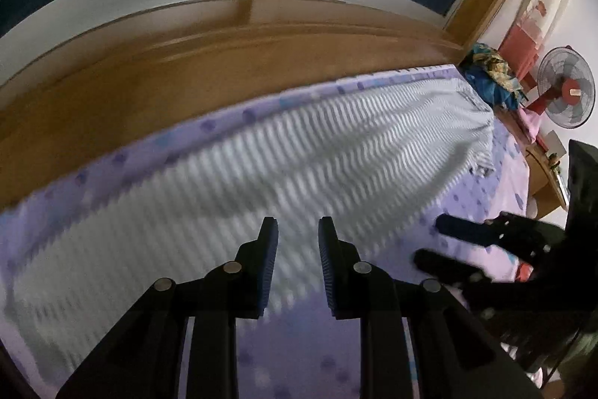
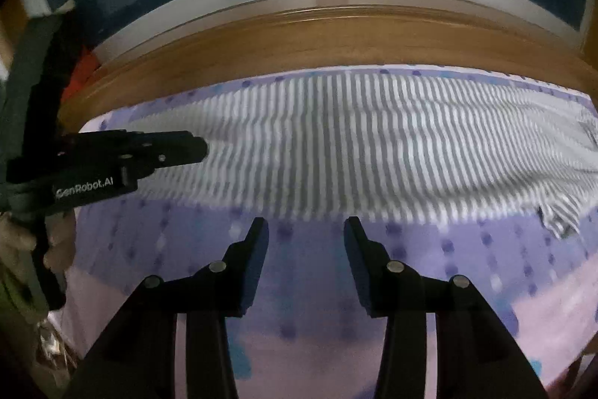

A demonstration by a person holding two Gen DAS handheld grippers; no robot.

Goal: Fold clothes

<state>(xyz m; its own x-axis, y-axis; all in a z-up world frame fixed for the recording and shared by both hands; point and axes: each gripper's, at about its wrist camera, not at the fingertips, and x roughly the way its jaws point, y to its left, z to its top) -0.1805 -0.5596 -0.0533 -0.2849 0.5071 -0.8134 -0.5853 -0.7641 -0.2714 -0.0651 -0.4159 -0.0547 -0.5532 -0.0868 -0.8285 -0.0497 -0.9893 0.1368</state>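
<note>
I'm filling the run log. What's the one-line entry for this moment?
stage: folding | striped garment: flat on bed sheet | left tongs: open, empty | right tongs: open, empty

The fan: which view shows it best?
The left wrist view. The fan, with its red hub, stands at the right edge there, past the end of the bed, small but clear. The right wrist view does not show it at all.

Striped garment point(image 1: 261, 174) motion-blurred throughout
</note>
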